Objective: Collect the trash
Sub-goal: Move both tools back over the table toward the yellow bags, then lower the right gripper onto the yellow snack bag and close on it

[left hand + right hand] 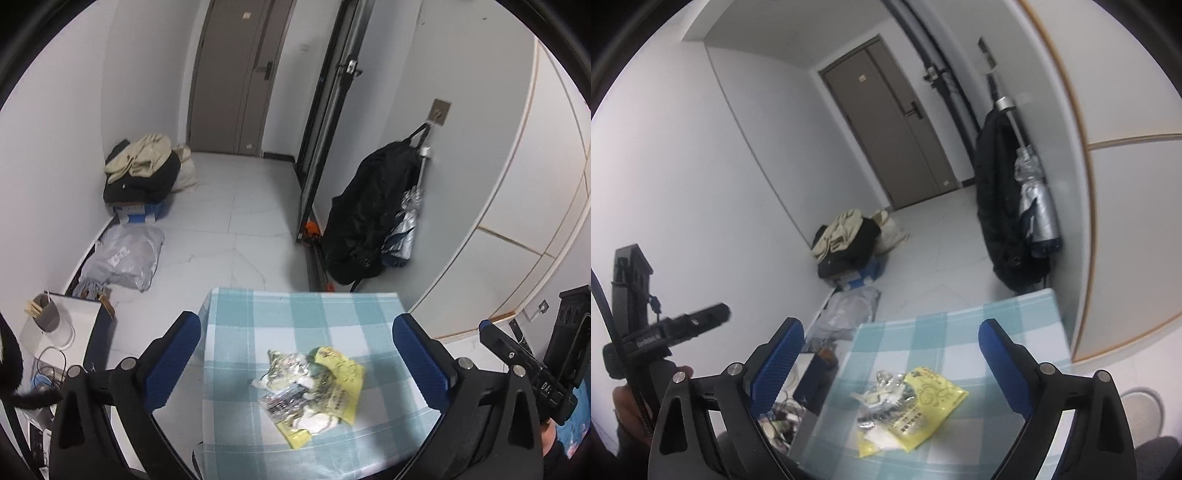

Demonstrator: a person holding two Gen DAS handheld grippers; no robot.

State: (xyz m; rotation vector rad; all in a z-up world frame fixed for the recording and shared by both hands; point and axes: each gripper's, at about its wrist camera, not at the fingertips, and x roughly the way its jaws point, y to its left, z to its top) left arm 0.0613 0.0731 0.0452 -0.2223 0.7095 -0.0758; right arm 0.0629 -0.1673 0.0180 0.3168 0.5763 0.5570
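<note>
A heap of trash (314, 387), yellow and clear crumpled wrappers with white tissue, lies on the blue-checked tablecloth (295, 317). My left gripper (295, 358) hovers above it, jaws wide open, blue pads either side with nothing between them. In the right wrist view the same trash heap (908, 406) sits on the checked table (923, 332). My right gripper (890, 365) is open and empty above it. The other gripper (517, 358) shows at the right edge of the left view, and at the left edge as a black tool (665, 332) in the right view.
Clothes are piled on a box (142, 173) by the far wall. A grey bag (122, 258) lies on the floor. A black bag (369, 214) and folded umbrella (402, 232) hang by the door frame. A side stand with a cup (46, 314) is left of the table.
</note>
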